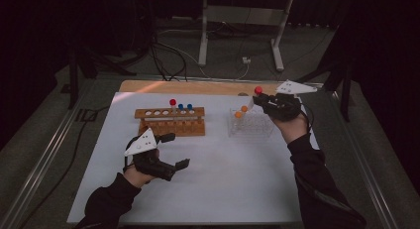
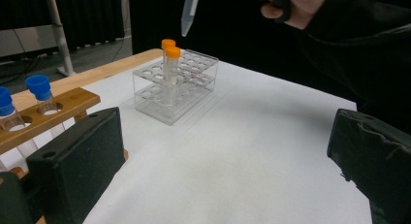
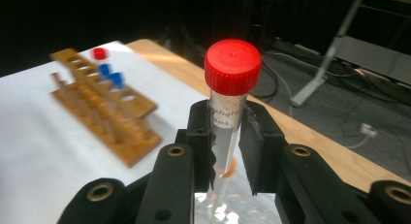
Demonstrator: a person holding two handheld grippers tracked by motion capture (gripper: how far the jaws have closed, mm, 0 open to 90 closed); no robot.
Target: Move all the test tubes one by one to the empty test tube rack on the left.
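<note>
While the right tongs grip a red-capped tube above the clear rack, the left tongs rest apart; transfer seems underway, needing alignment over a wooden rack hole.

Dim room: grey floor, black cables, a white metal frame behind.

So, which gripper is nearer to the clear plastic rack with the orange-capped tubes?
Right. The right gripper, shut on the red-capped tube, is just above the clear plastic rack; the left gripper is far off, beside the wooden rack.
</note>
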